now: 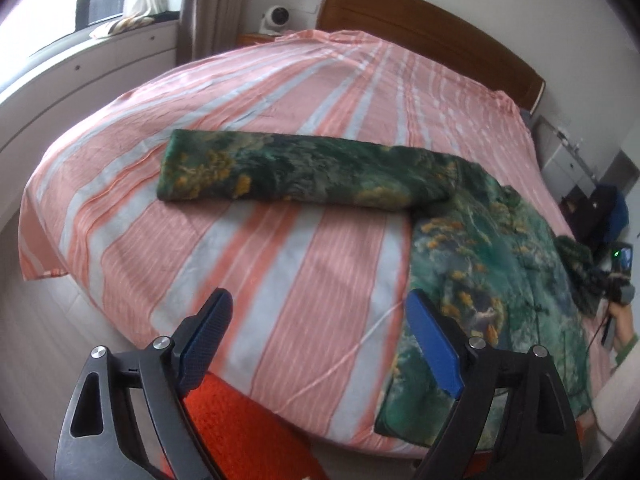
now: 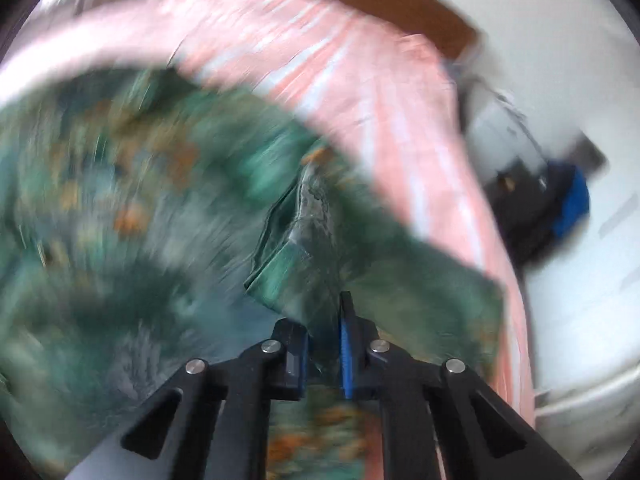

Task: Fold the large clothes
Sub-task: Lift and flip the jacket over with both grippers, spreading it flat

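A large green garment with orange patches (image 1: 480, 264) lies on the right side of the bed, one long sleeve (image 1: 288, 168) stretched out to the left. My left gripper (image 1: 320, 340) is open and empty above the near bed edge, left of the garment's body. In the blurred right wrist view, my right gripper (image 2: 325, 332) is shut on a fold of the green garment (image 2: 160, 208) and holds it lifted. The right gripper also shows at the far right of the left wrist view (image 1: 618, 292).
The bed has a pink and white striped sheet (image 1: 248, 112) and a wooden headboard (image 1: 424, 24). A red cloth (image 1: 240, 432) lies below the near edge. A window ledge (image 1: 100, 60) stands left; a dark and blue bag (image 1: 600, 216) sits right.
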A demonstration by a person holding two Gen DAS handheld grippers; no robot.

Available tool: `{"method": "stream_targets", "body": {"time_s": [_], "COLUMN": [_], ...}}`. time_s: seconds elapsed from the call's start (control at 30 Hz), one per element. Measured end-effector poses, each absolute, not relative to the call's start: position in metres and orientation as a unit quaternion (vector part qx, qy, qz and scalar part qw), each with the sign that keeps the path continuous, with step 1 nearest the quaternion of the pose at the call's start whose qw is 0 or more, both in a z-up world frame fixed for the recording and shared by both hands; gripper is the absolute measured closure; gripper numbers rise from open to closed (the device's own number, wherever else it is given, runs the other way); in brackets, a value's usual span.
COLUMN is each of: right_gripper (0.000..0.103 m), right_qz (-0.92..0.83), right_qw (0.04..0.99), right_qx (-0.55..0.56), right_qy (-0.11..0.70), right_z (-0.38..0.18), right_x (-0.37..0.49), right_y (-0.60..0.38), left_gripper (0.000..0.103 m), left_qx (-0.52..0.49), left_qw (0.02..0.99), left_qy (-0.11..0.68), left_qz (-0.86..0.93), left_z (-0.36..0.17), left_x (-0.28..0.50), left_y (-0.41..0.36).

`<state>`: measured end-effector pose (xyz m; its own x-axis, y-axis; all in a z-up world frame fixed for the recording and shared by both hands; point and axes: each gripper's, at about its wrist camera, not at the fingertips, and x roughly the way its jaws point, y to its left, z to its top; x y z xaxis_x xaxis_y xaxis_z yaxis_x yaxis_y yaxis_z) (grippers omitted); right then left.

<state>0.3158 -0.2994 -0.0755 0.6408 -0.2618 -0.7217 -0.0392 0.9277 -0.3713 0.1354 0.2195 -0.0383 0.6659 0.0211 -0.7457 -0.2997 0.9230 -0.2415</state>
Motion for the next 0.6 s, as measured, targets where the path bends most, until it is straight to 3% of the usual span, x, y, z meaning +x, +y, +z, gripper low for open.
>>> {"method": "stream_targets", "body": {"time_s": [0.17, 0.27, 0.4, 0.5, 0.6], "right_gripper": [0.092, 0.092, 0.089, 0.07, 0.066], "right_qz": [-0.147, -0.219, -0.302, -0.327, -0.341], "right_qw": [0.93, 0.924, 0.875, 0.837, 0.822], "right_qx": [-0.044, 0.02, 0.082, 0.13, 0.152], "right_qy": [0.334, 0.312, 0.37, 0.419, 0.431], "right_z": [0.01, 0.033, -0.013, -0.069, -0.101], "right_x": [0.252, 0.211, 0.16, 0.13, 0.106], "right_y": [-0.43, -0.506, -0.606, -0.638, -0.637], "left_gripper": [0.014, 0.014, 0.014, 0.014, 0.014], "left_qx": [-0.163, -0.162, -0.15, -0.148, -0.139], "left_qw": [0.9, 0.901, 0.897, 0.89, 0.887], "left_qy": [0.4, 0.401, 0.416, 0.431, 0.441], "left_qz": [0.046, 0.021, -0.004, -0.014, -0.018], "left_z": [-0.035, -0.036, -0.048, -0.056, -0.062], "left_x": [0.156, 0.169, 0.186, 0.192, 0.192], "left_y": [0.186, 0.167, 0.14, 0.125, 0.115]}}
